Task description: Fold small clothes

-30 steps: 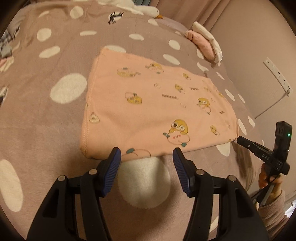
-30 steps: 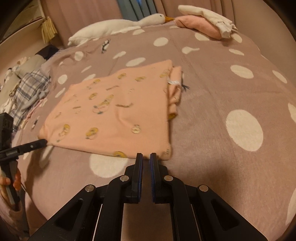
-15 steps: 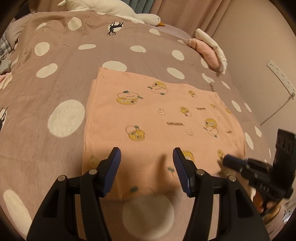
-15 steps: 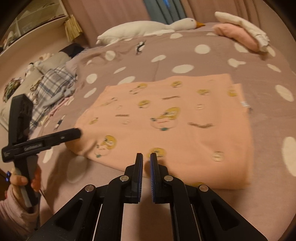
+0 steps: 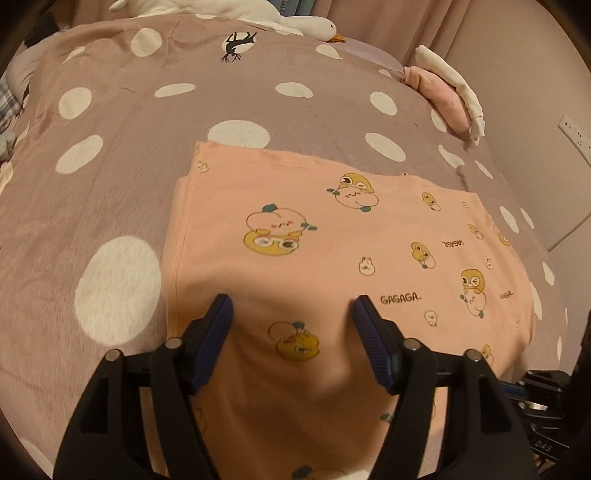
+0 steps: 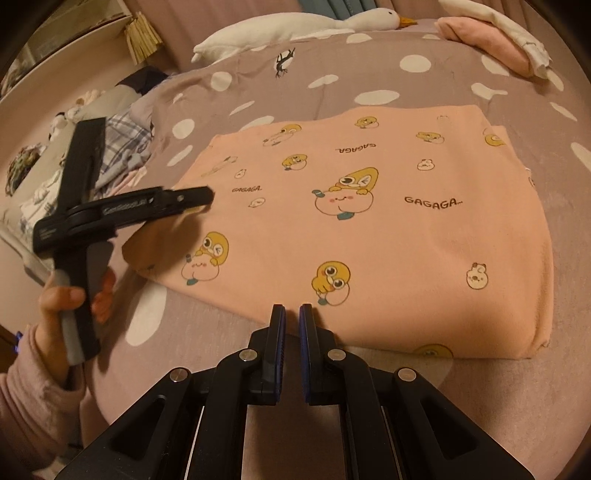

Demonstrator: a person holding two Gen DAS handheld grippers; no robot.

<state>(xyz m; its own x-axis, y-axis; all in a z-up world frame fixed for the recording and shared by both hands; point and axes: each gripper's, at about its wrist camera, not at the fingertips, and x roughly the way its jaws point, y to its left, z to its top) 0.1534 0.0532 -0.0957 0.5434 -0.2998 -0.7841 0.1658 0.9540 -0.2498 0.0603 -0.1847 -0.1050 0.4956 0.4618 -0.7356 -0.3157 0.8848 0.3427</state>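
Note:
A peach garment (image 5: 332, 258) printed with cartoon chicks and "GAGAGA" lies folded flat on the mauve polka-dot bedspread (image 5: 110, 166). My left gripper (image 5: 291, 301) hovers over the garment's near part. Its jaws are opening, and only flat cloth lies below them, nothing pinched. In the right wrist view the same garment (image 6: 388, 229) fills the middle. My right gripper (image 6: 291, 310) is shut and empty just in front of its near edge. The left gripper (image 6: 201, 195) shows there from the side, over the garment's left corner, held by a hand (image 6: 62, 299) in a pink sleeve.
A white goose plush (image 6: 314, 22) lies at the head of the bed. Folded pink and white clothes (image 5: 447, 92) are stacked at the far right edge. A heap of plaid clothes (image 6: 122, 147) sits left of the bed. A wall with a power strip (image 5: 574, 131) stands to the right.
My left gripper has moved forward from the garment's near edge to over the cloth, and its jaws have widened. My right gripper has shifted left along the near edge, still shut.

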